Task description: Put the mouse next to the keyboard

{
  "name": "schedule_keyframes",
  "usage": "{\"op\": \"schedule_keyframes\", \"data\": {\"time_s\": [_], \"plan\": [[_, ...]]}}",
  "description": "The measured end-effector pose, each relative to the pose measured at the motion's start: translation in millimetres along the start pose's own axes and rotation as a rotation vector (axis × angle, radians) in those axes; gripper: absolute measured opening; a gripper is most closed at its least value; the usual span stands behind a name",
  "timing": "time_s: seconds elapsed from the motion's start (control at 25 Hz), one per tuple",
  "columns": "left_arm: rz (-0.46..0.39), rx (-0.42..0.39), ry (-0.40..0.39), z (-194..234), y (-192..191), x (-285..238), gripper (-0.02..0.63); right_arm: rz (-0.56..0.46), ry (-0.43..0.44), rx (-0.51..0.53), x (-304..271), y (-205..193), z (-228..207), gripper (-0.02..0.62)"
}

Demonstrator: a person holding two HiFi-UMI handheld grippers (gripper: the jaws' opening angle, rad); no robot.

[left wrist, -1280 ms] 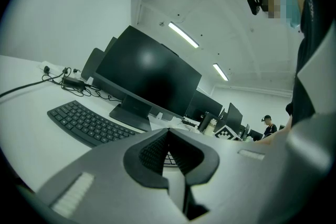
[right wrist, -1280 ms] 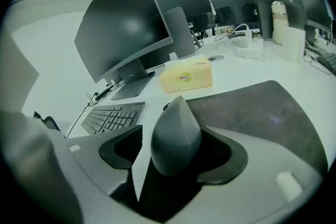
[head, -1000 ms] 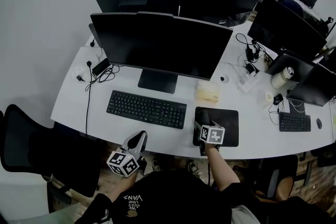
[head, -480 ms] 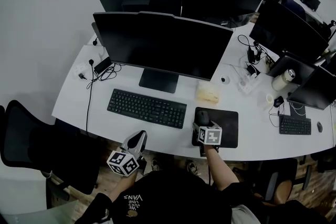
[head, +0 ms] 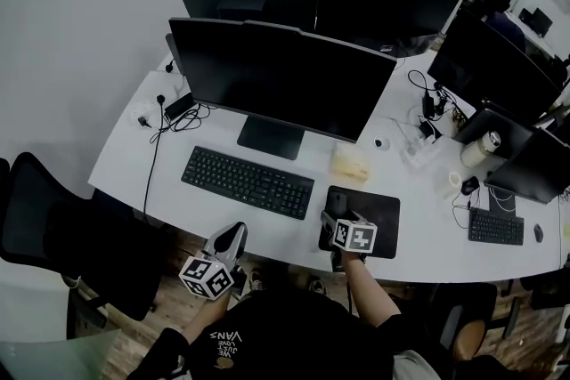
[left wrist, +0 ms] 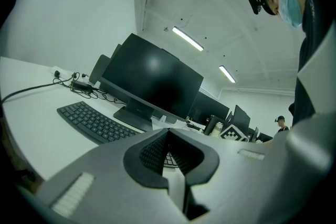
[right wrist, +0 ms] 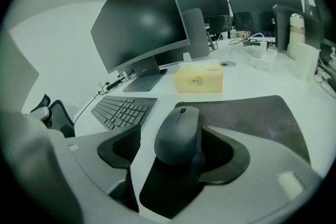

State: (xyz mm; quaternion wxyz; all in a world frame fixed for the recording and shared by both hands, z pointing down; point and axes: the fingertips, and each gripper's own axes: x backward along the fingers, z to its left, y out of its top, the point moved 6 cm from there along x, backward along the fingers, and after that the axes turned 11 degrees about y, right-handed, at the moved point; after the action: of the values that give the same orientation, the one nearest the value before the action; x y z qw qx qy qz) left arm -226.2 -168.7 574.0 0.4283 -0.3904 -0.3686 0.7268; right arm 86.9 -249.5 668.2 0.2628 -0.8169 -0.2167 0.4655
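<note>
The right gripper (right wrist: 178, 145) has its jaws spread, with a dark grey computer mouse (right wrist: 176, 128) between them. The mouse lies close against the right jaw, while a strip of white desk (right wrist: 157, 99) shows between it and the left jaw. It sits at the left edge of a dark mouse pad (right wrist: 252, 115). A black keyboard (right wrist: 122, 110) lies to the left. A yellow tissue box (right wrist: 198, 80) stands farther off, beside the foot of a large dark monitor (right wrist: 139, 23).
</note>
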Motion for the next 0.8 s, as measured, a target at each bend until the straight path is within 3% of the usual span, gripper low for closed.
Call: {"op": "schedule_keyframes", "data": {"time_s": [0.52, 0.8], "plan": [[-0.145, -0.012, 0.131, -5.5, 22.1, 31.8, 0.002, -0.186, 0.279, 0.132, 57.4, 64.8, 61.9, 0.342], [-0.179, -0.054, 0.215, -23.4, 17.3, 50.3, 0.002, -0.229, 0.429, 0.242, 72.7, 76.9, 94.5, 0.208]]}}
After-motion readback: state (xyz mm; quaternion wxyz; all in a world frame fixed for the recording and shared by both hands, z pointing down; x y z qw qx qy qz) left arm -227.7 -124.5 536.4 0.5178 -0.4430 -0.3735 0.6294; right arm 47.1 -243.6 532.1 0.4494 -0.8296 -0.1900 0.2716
